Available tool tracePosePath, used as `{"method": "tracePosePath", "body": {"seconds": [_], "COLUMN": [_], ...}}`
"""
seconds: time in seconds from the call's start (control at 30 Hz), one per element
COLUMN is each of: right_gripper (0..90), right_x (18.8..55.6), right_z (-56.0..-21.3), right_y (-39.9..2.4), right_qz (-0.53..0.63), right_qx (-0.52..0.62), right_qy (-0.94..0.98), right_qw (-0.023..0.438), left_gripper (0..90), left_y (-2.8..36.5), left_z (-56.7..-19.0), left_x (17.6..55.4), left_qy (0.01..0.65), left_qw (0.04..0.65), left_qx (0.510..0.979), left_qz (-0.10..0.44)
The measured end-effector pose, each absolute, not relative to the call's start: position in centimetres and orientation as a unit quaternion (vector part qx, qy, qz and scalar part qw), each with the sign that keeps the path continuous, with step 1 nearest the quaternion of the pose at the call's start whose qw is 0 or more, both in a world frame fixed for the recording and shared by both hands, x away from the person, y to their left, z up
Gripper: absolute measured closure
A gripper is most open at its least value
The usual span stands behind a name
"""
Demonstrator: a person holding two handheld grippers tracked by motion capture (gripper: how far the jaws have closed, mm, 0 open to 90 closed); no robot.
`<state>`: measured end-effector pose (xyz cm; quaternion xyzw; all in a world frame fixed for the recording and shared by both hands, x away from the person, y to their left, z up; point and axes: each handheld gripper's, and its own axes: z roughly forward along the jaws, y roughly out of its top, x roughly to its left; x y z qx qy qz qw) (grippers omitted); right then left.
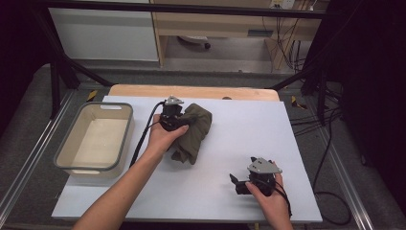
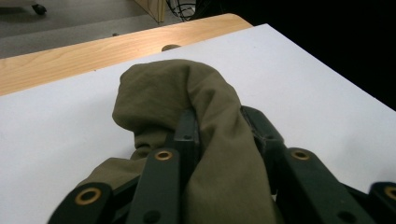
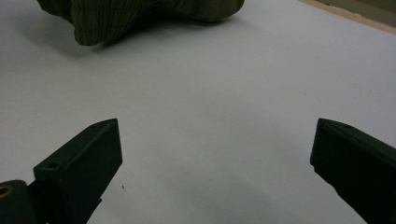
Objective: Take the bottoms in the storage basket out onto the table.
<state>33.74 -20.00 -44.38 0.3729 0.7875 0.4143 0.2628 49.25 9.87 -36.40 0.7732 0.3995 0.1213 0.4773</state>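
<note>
The white table [image 1: 201,191] carries everything, with a strip of bare wood [image 1: 191,91] along its far edge. At its left edge sits a grey-rimmed bin [image 1: 62,153], pale inside.

The cloth [image 1: 194,132] lies near the middle of the table, toward the far side, well right of the bin. It is olive green, soft and bunched into a rough lump, with thick rounded folds and no flat spread part. In the left gripper view the cloth [image 2: 173,93] humps up in a rounded fold ahead of the jaws, and a band of it runs back between them. In the right gripper view its near hem [image 3: 107,23] shows fine ribbing.

The left gripper [image 1: 173,117] sits at the cloth's left side; its jaws are clenched on the fabric, which wraps over their tips and hides them. How much cloth is pinched cannot be made out, and the lump's underside is hidden.

The right gripper [image 1: 239,184] rests low near the table's front right, well apart from the cloth. Its jaws stand released and wide, with bare table between them. The top of the cloth is cut off in its view.
</note>
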Motion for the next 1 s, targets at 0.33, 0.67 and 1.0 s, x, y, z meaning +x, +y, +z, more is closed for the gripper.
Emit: {"method": "tracePosePath", "body": {"seconds": [0.33, 0.67, 1.0], "right_gripper": [2.7, 2.7, 2.7], "right_x": [33.8, 33.7, 33.6], "right_z": [-44.5, -44.4, -44.3], "right_y": [-19.9, -20.0, -20.1], "right_qz": [0.407, 0.408, 0.41], "right_qx": [0.372, 0.374, 0.373], "right_qy": [0.791, 0.789, 0.788], "right_qw": [0.266, 0.268, 0.269], "left_gripper": [63.3, 54.1, 46.3], "left_y": [9.2, 9.1, 8.7], "left_z": [-37.1, -37.1, -37.4], "left_x": [49.0, 48.1, 48.0], "left_qy": [0.399, 0.4, 0.407], "left_qw": [0.482, 0.489, 0.494], "left_qx": [0.772, 0.765, 0.759], "left_qz": [0.113, 0.126, 0.122]}}
